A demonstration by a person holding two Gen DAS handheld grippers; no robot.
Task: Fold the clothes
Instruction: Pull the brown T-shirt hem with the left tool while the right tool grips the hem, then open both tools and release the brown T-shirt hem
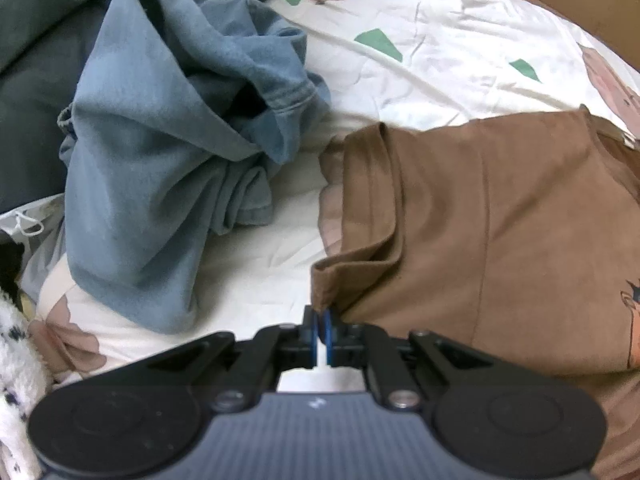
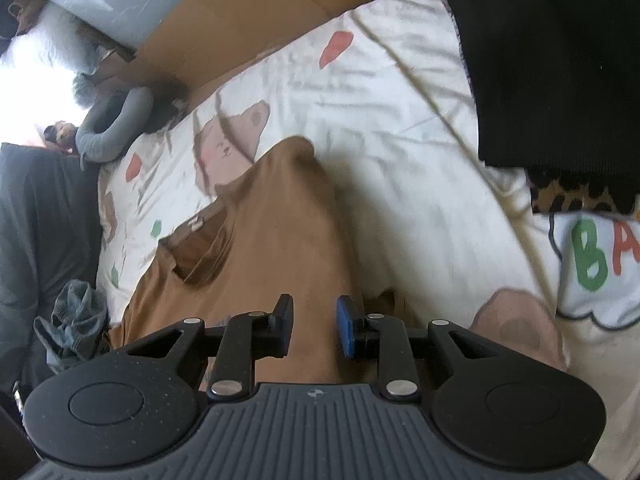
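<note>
A brown T-shirt lies spread on the bed, its left sleeve folded over. My left gripper is shut on the hem corner of that sleeve, which hangs pinched between the blue pads. In the right wrist view the same brown T-shirt runs away from me, collar at the left. My right gripper is open just above the shirt's cloth, with nothing pinched between its fingers.
A crumpled blue garment lies left of the shirt on the white patterned sheet. Dark grey bedding sits beyond it. A black garment and a white lettered one lie at right. Cardboard borders the bed.
</note>
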